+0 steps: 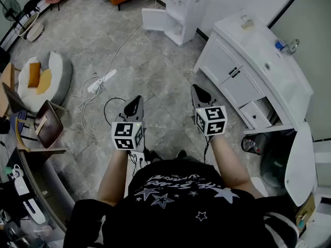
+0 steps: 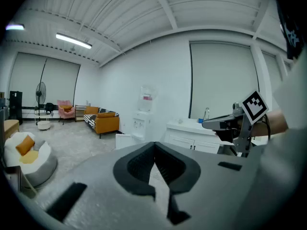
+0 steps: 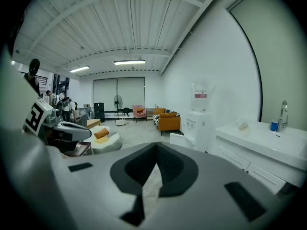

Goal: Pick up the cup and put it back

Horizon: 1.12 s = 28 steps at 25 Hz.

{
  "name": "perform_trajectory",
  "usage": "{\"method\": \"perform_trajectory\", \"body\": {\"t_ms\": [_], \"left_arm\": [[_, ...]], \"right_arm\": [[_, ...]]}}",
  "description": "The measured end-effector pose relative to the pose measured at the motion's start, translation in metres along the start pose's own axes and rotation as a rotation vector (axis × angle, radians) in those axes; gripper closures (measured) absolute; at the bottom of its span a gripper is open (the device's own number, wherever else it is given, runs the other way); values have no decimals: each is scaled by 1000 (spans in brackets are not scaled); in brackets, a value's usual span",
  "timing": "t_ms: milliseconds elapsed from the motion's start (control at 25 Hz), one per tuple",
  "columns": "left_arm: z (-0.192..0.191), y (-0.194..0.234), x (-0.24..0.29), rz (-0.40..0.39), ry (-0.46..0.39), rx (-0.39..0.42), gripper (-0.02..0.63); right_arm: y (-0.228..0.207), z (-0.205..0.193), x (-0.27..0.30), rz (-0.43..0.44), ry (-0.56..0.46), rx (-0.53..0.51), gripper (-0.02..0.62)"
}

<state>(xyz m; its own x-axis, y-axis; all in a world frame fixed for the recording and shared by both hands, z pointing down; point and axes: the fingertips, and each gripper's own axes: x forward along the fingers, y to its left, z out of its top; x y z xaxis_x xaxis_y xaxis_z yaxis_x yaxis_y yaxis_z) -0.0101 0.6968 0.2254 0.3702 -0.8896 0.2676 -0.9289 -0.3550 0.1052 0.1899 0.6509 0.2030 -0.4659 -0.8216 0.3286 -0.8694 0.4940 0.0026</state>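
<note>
A small blue cup (image 1: 279, 45) stands beside the faucet (image 1: 293, 46) on the white sink counter (image 1: 258, 50), far to the right of both grippers. It also shows as a small blue cup (image 3: 273, 126) in the right gripper view and as a tiny blue cup (image 2: 201, 120) in the left gripper view. My left gripper (image 1: 135, 101) is held over the floor at waist height, shut and empty. To its right at the same height, my right gripper (image 1: 196, 89) is also shut with nothing in it. In each gripper view the dark jaws meet at a point: left gripper (image 2: 154, 145), right gripper (image 3: 156, 147).
A white vanity cabinet (image 1: 232, 76) with an open drawer (image 1: 261, 112) stands to the right. A water dispenser (image 1: 178, 6) is at the back. A power strip (image 1: 101, 81) with cables lies on the tiled floor. A beanbag (image 1: 44, 79) and a chair (image 1: 46, 123) are at the left.
</note>
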Motion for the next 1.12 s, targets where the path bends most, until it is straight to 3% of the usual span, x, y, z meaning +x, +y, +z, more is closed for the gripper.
{"method": "perform_trajectory", "body": {"t_ms": [360, 600, 840, 1120], "left_arm": [[-9, -18, 17, -68, 26, 2, 598], [-14, -17, 19, -69, 34, -20, 598], [2, 2, 8, -59, -3, 8, 598], [13, 40, -8, -37, -27, 53, 598]], "right_arm": [[-6, 0, -8, -36, 25, -7, 591], [-3, 6, -5, -30, 18, -11, 591], [7, 7, 10, -19, -40, 83, 588], [23, 6, 32, 10, -61, 95, 405]]}}
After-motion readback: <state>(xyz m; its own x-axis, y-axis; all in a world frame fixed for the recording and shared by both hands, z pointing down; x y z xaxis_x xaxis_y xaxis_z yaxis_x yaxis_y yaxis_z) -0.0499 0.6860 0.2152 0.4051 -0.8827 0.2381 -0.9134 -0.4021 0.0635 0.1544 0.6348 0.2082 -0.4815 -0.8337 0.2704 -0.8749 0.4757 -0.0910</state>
